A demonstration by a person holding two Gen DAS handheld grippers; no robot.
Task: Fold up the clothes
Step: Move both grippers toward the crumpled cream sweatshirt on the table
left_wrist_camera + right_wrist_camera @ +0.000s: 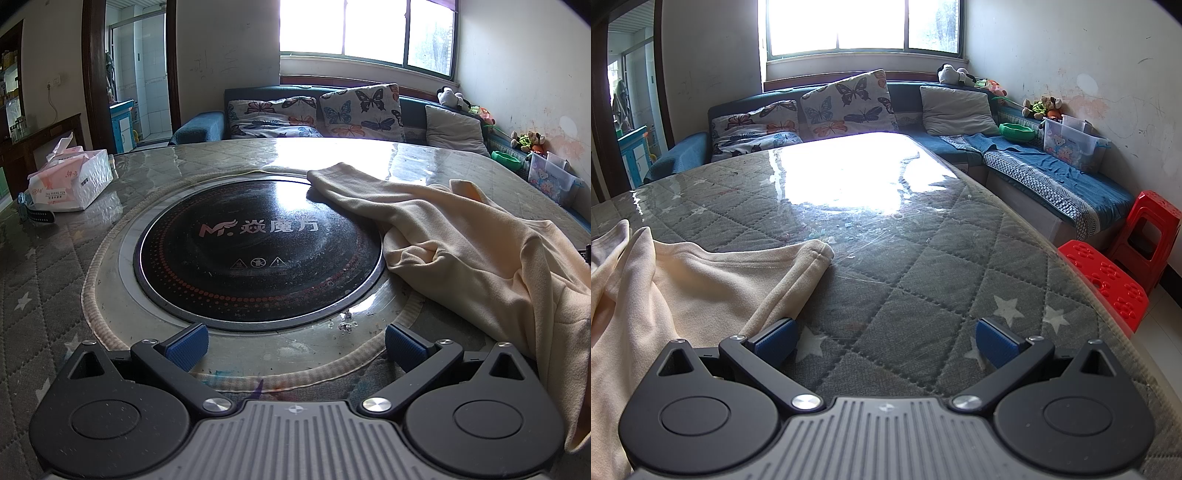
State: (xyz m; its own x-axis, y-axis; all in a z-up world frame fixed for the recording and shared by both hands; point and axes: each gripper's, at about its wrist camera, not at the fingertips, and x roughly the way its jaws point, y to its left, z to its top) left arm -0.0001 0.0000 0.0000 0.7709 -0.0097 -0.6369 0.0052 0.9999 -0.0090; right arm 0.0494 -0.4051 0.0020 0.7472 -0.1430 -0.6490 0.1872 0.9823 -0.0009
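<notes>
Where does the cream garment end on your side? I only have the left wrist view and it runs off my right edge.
Observer: In the right wrist view one sleeve ends on the quilted table cover, cuff flat.
Operator: Are the right tongs on it?
Observer: No, the right tongs are open and empty; the sleeve edge lies beside their left pad.
Operator: Anything near that table edge?
Observer: Two red stools stand just past it.

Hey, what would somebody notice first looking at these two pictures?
Probably the cream garment, lying crumpled on the quilted table, one sleeve reaching over the round black cooktop set into its middle. Behind, butterfly cushions line a blue sofa under a bright window.
</notes>
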